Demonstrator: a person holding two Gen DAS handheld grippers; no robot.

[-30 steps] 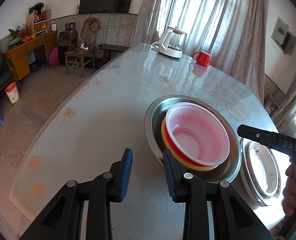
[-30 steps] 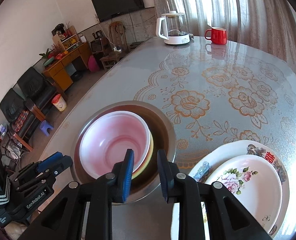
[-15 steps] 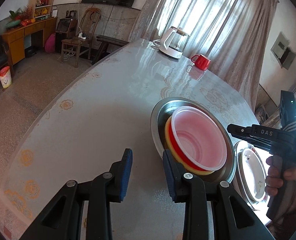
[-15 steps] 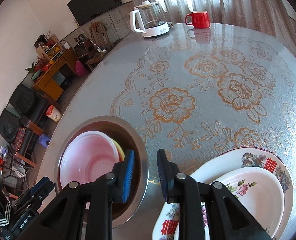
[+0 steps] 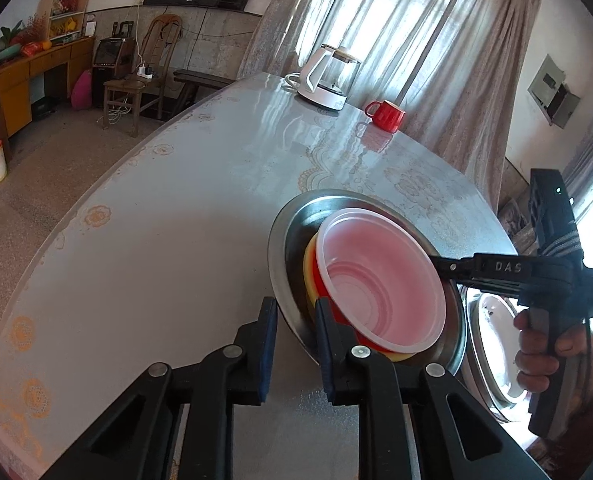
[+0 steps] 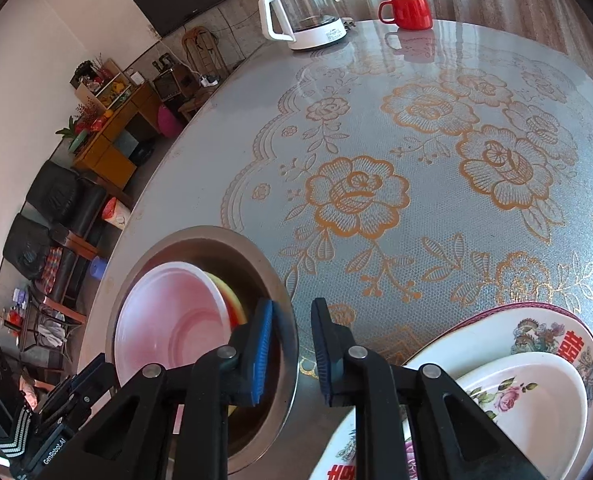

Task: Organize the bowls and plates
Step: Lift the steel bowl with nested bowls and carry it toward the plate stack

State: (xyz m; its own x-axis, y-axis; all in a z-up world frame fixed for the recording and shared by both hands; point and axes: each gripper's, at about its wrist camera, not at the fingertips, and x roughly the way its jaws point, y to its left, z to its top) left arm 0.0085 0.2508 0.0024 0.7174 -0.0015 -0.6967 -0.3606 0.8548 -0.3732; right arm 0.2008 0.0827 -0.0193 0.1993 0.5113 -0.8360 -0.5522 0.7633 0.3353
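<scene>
A steel basin (image 5: 284,240) (image 6: 200,232) on the table holds a translucent pink bowl (image 5: 380,288) (image 6: 168,320) nested on a red and a yellow bowl (image 5: 308,268). My left gripper (image 5: 294,322) straddles the basin's near-left rim, one finger outside and one inside; its jaws are closing, with a gap still showing. My right gripper (image 6: 292,336) straddles the opposite rim beside the plates, also closing, and its tip (image 5: 436,264) shows over the basin's far side. Right of the basin, a small floral plate (image 6: 536,392) lies on a larger patterned plate (image 6: 556,328).
A glass kettle (image 5: 328,76) (image 6: 300,12) and a red mug (image 5: 386,114) (image 6: 408,10) stand at the far end of the table (image 6: 436,160). The table's edge curves along the left, with floor and chairs beyond. A hand (image 5: 536,352) holds the right gripper.
Both grippers have closed in on the basin, so that its rim now sits between each pair of fingers. Both pairs of jaws have narrowed. The right gripper came down toward the basin's plate side.
</scene>
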